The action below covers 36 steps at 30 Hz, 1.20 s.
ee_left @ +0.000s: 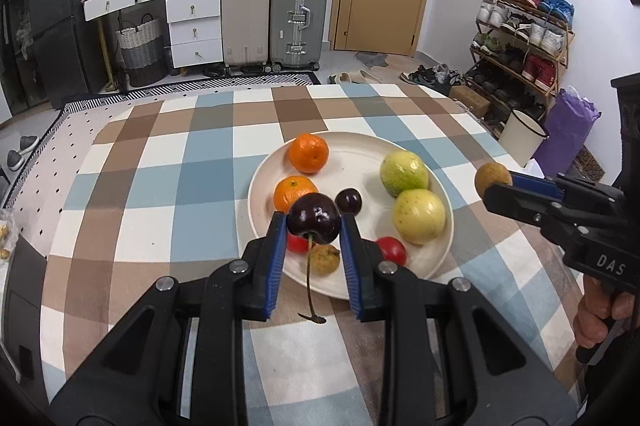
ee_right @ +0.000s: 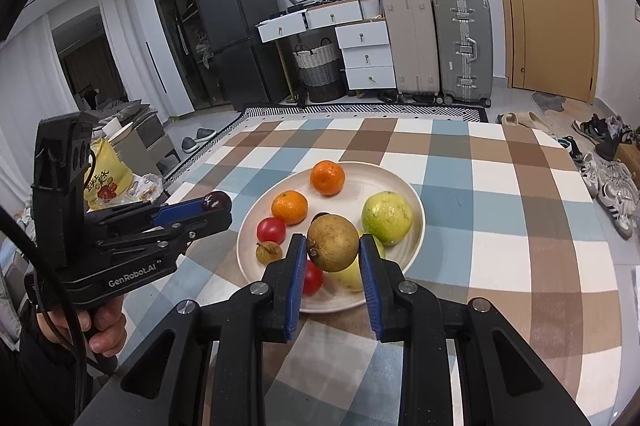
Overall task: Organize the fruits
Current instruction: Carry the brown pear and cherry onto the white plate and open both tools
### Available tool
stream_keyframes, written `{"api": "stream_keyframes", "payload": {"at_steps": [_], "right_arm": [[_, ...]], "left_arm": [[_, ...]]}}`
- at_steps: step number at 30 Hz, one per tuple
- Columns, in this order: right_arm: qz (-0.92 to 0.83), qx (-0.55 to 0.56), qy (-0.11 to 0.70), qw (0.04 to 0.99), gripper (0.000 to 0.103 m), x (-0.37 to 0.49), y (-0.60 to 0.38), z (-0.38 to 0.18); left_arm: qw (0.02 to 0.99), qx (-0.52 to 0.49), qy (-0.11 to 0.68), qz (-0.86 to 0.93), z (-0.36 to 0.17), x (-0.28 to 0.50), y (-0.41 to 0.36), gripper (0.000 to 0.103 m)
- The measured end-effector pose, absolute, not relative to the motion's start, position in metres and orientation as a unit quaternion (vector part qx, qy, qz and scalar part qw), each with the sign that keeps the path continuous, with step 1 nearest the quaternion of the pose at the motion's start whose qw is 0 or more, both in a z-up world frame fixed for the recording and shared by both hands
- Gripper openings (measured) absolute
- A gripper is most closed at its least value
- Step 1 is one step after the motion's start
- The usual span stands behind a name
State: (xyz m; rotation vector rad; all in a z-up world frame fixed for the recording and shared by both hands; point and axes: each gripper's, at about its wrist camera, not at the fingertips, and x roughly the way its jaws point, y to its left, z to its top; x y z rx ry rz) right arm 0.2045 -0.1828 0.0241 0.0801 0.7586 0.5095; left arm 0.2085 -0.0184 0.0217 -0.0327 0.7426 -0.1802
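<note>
A: Holding a dark cherry [ee_left: 313, 219] in our left tongs [ee_left: 313, 226], we have the blue pads clamped on its two sides, and its stem [ee_left: 309, 278] hangs down between them, clear of the plate [ee_left: 352, 154].

B: Agreed. Our right tongs [ee_right: 333, 246] are clamped on a brown longan [ee_right: 333, 243], lifted above the near part of the same plate. In the left wrist view that fruit shows at three o'clock, off the plate's rim.

A: On the plate we count two mandarins [ee_left: 308, 152], one at twelve o'clock and one [ee_left: 293, 192] at about nine. Two green guavas [ee_left: 404, 173] sit at two and four o'clock, just beside each other.

B: A second cherry [ee_left: 348, 201] lies near the middle. Two cherry tomatoes [ee_left: 393, 250] sit at six o'clock, and another longan [ee_left: 325, 259] lies between them; the left one [ee_left: 297, 244] is partly hidden behind our pad.

A: The plate stands on the bench under a checked cloth [ee_left: 168, 162] of blue, brown and white.

B: From the right wrist view we see a hand [ee_right: 105, 326] on the left tool's grip at eight o'clock, and a yellow bag [ee_right: 107, 178] beyond it, off the bench edge.
</note>
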Motion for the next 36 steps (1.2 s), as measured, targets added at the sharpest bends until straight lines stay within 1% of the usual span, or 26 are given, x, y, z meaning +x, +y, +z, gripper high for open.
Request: {"api": "stream_keyframes", "payload": {"at_steps": [19, 36], "right_arm": [[0.263, 0.027, 0.376, 0.888, 0.027, 0.249, -0.158, 0.009], [0.269, 0.027, 0.381, 0.884, 0.027, 0.291, -0.150, -0.014]], "left_arm": [[0.923, -0.014, 0.372, -0.093, 0.007, 0.258, -0.023, 0.024], [0.916, -0.004, 0.382, -0.118, -0.016, 0.278, -0.043, 0.024]]}}
